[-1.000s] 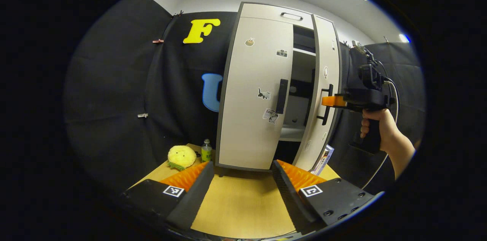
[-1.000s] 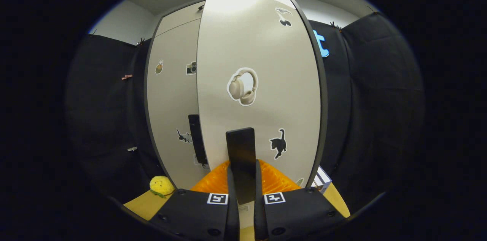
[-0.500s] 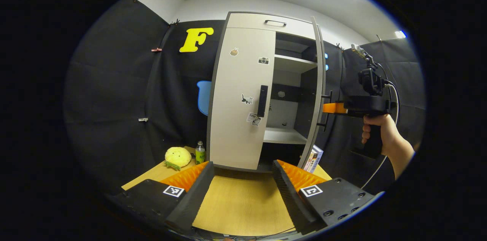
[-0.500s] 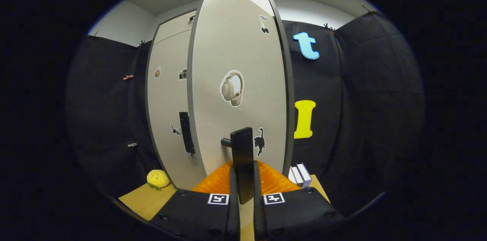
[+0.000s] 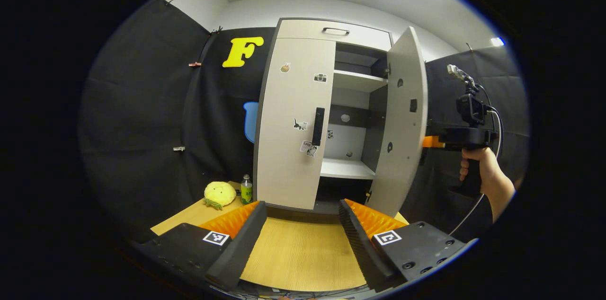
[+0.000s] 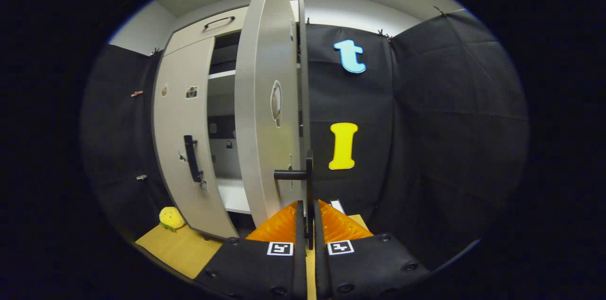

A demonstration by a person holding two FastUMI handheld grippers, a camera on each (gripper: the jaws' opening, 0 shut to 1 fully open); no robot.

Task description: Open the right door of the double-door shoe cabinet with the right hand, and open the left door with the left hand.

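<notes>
The shoe cabinet (image 5: 303, 115) is a tall, upright unit standing at the back of a wooden table (image 5: 303, 252), long axis straight up and down, fronts facing the cameras. Its right door (image 5: 402, 125) is swung well out, so the left gripper view sees the door's inner face and the shelves (image 5: 348, 167) behind it, while the right gripper view gets the door nearly edge-on (image 6: 265, 101). The left door (image 5: 291, 125) sits flat and closed, its black vertical handle (image 5: 318, 126) untouched.

The right gripper (image 6: 307, 238) has its jaws pinched together on the right door's handle (image 6: 308, 181), a vertical black bar standing off the door on a short post. From the left gripper view that same gripper (image 5: 461, 136) pokes in from behind the door's edge, held by a hand (image 5: 483, 172).

The left gripper (image 5: 303, 229) hangs low over the table in front of the cabinet, jaws spread wide, holding nothing.

A yellow plush toy (image 5: 220, 193) and a small green bottle (image 5: 245, 189) sit just left of the cabinet.
</notes>
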